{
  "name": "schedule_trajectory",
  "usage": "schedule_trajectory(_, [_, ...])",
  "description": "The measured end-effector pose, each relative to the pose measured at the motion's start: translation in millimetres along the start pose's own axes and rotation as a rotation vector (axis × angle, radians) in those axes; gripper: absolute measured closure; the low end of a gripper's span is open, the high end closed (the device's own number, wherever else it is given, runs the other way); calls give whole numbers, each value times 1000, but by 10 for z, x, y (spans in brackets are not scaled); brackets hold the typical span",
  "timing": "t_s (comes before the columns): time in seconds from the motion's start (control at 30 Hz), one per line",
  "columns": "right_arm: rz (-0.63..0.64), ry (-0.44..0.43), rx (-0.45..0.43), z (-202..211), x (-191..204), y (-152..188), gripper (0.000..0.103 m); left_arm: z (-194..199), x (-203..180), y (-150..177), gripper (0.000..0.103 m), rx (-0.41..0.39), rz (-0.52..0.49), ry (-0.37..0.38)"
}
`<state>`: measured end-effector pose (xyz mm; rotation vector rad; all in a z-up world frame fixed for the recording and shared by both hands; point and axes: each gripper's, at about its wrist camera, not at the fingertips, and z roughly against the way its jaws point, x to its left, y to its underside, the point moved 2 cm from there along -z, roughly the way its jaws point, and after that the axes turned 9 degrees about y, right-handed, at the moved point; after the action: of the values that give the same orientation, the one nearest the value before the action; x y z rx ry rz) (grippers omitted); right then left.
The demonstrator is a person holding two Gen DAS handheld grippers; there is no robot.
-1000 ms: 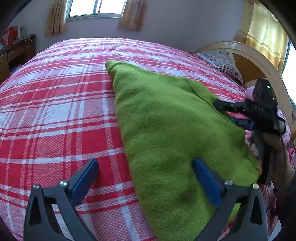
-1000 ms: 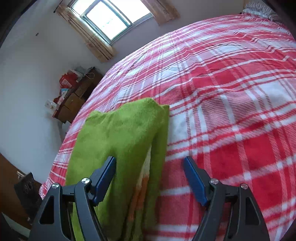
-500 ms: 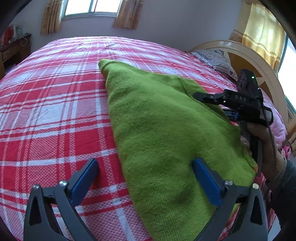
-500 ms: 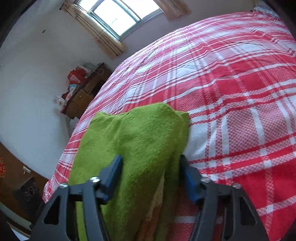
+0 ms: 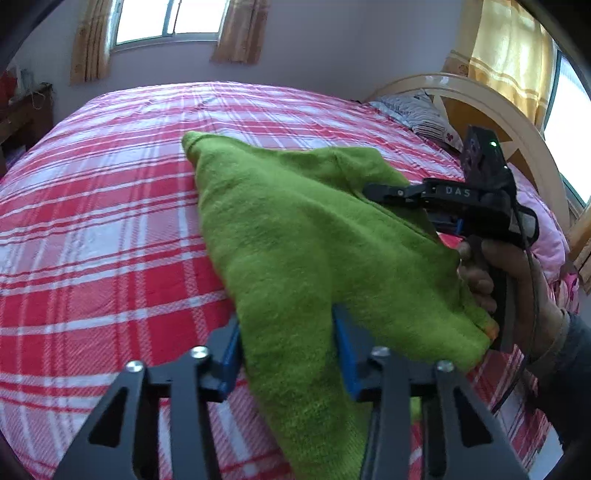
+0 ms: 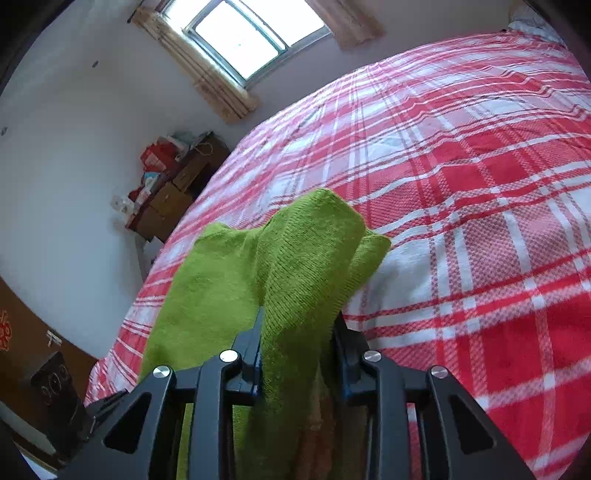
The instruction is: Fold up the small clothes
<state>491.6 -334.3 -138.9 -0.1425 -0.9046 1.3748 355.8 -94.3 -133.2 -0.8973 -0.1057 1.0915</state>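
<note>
Both sets of jaws have closed since a second ago, when they stood spread over the cloth. Now the left gripper [image 5: 288, 347] is pinching a ridge of the green knit garment [image 5: 295, 229] at its near edge, and the right gripper [image 6: 297, 354] is pinching a gathered bunch of the same garment at its other near corner, the fabric lifting into a peak between the blue pads.

That garment lies on the bed [image 5: 92, 240], toward the side nearest the holder, its far end still resting flat on the red and white plaid cover. It looks already doubled lengthwise, with an orange layer peeking at one corner, so I would judge the fold partly made; carrying the held edge over toward the far end, and smoothing, seems left to do.

Beyond the bed's far side a curtained window [image 5: 170, 22] lets in daylight. A curved headboard [image 5: 491, 107] with a pillow stands to the garment's right, and a cluttered wooden dresser [image 6: 173, 184] sits against the wall on the left side of the bed.
</note>
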Motion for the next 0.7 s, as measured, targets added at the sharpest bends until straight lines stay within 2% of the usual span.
schedule_trajectory(0.2, [10,-29,-9,147,213,144,73,243,-27,122,64,-4,-9,-25])
schedule_trajectory(0.37, [41,-72,-5,188,540,258,74,516,-9,230,65,-22,-8,-46])
schedule_trajectory(0.7, [103,-158,28,57,1186,513,74,994,174,430,65,-70,25,-104])
